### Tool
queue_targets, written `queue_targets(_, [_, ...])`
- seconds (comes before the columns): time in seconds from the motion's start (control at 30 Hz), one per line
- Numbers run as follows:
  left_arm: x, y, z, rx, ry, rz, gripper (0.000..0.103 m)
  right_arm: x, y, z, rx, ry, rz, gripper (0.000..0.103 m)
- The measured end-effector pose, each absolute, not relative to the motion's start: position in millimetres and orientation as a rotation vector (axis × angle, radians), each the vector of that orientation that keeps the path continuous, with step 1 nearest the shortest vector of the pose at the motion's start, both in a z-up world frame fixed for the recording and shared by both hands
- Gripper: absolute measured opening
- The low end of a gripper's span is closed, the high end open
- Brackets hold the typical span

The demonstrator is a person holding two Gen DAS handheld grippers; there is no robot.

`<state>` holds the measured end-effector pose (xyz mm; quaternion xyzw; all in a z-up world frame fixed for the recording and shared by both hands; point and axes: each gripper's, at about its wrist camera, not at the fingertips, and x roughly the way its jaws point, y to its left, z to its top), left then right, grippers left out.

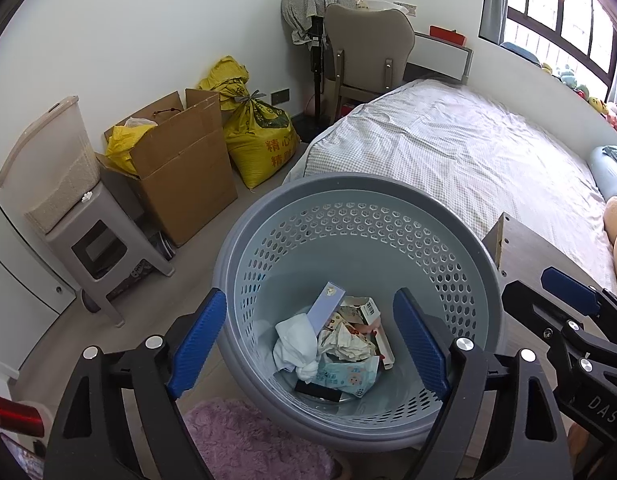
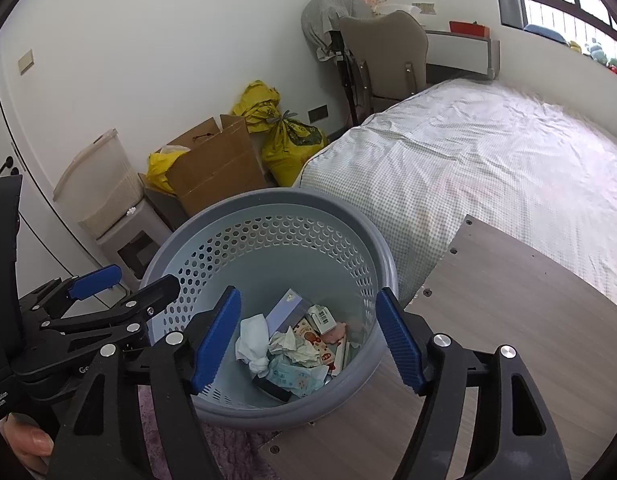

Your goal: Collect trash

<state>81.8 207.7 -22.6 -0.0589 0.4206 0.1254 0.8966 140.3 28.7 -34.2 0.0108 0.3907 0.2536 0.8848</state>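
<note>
A grey-blue perforated trash basket (image 1: 360, 216) stands on the floor beside the bed; it also shows in the right wrist view (image 2: 268, 204). Inside lie crumpled tissues (image 1: 296, 344), a lilac box (image 1: 328, 308), a wet-wipe pack (image 1: 348, 376) and small cartons (image 2: 322, 316). My left gripper (image 1: 308, 348) is open and empty above the basket mouth. My right gripper (image 2: 308, 340) is open and empty, also over the basket. Each gripper appears at the edge of the other's view.
A wooden board or table top (image 2: 508, 312) lies right of the basket. The bed (image 1: 460, 152) is behind it. A cardboard box (image 1: 180, 168), yellow sacks (image 1: 256, 136), a plastic stool (image 1: 100, 248) and a chair (image 1: 364, 48) stand along the wall. A pink rug (image 1: 244, 440) lies below.
</note>
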Motion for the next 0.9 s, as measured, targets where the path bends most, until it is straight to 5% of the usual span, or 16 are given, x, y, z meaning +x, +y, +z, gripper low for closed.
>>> queue_targets(0.9, [79.4, 211.9, -22.4, -0.119, 0.876, 0.279, 0.083, 140.3, 24.4, -36.3, 0.02, 0.82, 0.512, 0.076])
